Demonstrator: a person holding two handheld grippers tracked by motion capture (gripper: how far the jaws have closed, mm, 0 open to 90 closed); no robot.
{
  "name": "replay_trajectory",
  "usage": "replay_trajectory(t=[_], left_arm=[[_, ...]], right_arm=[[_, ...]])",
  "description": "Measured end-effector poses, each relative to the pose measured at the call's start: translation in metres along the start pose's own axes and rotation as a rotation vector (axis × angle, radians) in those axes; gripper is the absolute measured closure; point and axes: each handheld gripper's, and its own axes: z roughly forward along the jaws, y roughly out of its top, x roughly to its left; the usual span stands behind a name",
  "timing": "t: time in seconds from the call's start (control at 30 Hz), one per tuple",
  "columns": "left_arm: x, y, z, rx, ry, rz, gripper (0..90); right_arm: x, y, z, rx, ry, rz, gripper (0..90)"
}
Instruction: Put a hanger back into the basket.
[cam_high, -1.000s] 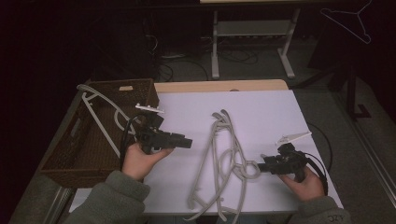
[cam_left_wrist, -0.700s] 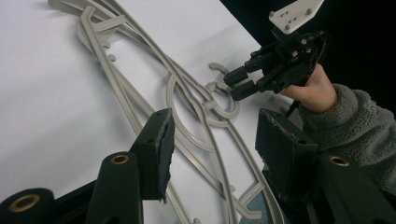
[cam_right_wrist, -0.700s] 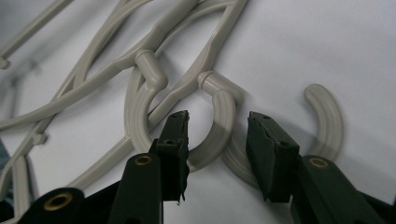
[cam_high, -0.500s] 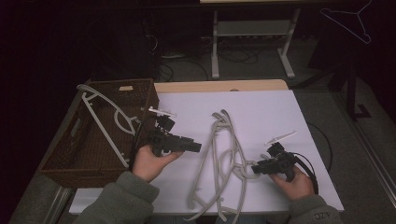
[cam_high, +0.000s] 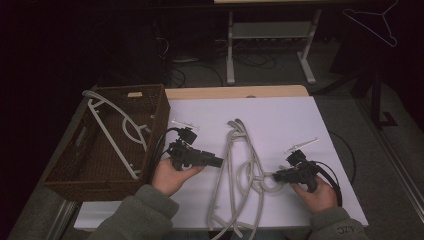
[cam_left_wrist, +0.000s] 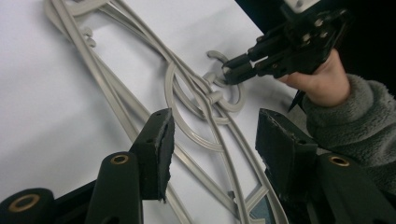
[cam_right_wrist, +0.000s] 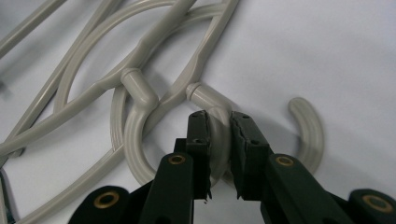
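Seen from above, a white table (cam_high: 300, 125) holds a loose tangle of pale grey plastic hangers (cam_high: 239, 170) lying flat near its middle, their long thin arms running from about 12 o'clock down to 6 o'clock at the near edge. The hangers are smooth, rounded in section and matt, with curved shoulders that overlap one another and round hooks that cross at the 3 o'clock side of the pile. The right gripper (cam_high: 276, 176), held in a hand at about 4 o'clock on the table, has its two black jaws pinched on the curved hook (cam_right_wrist: 219, 135) of one hanger; in the right gripper view the hook passes between the jaws and curls away to the right in an open half circle, while a second hook loops just beside it on the left. The left gripper (cam_high: 219, 162), held in a hand at about 8 o'clock, points toward the pile with its jaws spread wide and nothing between them; in the left gripper view the hanger arms lie on the table beyond them. A brown woven basket (cam_high: 60, 175) sits at the table's 9 o'clock edge, with a white hanger (cam_high: 117, 137) lying tilted inside it.
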Motion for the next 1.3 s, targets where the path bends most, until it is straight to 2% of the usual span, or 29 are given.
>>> replay_trajectory(t=[0.1,0.17,0.2,0.3,0.43,0.63,0.67,0.9,0.93,1.03,1.07,1.3], left_arm=[[-0.002,0.0,0.01,0.021,-0.005,0.01,46.5],[-0.003,0.001,0.018,0.035,-0.009,0.015,46.5],[-0.003,0.001,0.023,0.036,-0.015,0.005,46.5],[-0.004,0.001,0.038,0.072,-0.021,0.018,46.5],[-0.003,-0.001,0.059,0.1,-0.032,0.012,46.6],[0.005,-0.006,0.082,0.169,-0.025,0.005,46.8],[0.005,-0.007,0.083,0.167,-0.022,-0.016,46.7],[0.013,-0.013,0.092,0.195,-0.018,-0.054,46.7],[0.014,-0.014,0.093,0.197,-0.019,-0.072,47.0],[0.018,-0.015,0.097,0.2,-0.017,-0.09,48.9],[0.019,-0.014,0.098,0.211,-0.016,-0.083,50.0],[0.024,-0.013,0.103,0.202,-0.031,-0.132,56.5]], right_arm=[[0.002,0.002,-0.004,-0.004,-0.001,-0.009,77.8],[0.002,0.003,-0.008,-0.022,0.008,-0.02,78.3],[0.003,0.004,-0.011,-0.028,0.016,-0.027,78.6],[0.003,0.007,-0.018,-0.053,0.02,-0.05,79.2],[0.003,0.009,-0.02,-0.048,0.027,-0.056,79.3],[0.002,0.011,-0.025,-0.056,0.052,-0.065,80.0],[0.003,0.012,-0.027,-0.06,0.055,-0.066,80.1],[0.004,0.016,-0.032,-0.069,0.064,-0.08,80.7],[0.005,0.016,-0.033,-0.067,0.063,-0.079,80.8],[0.006,0.018,-0.035,-0.07,0.062,-0.088,80.8],[0.007,0.019,-0.035,-0.073,0.06,-0.092,80.9],[0.009,0.021,-0.037,-0.073,0.062,-0.103,81.0]])
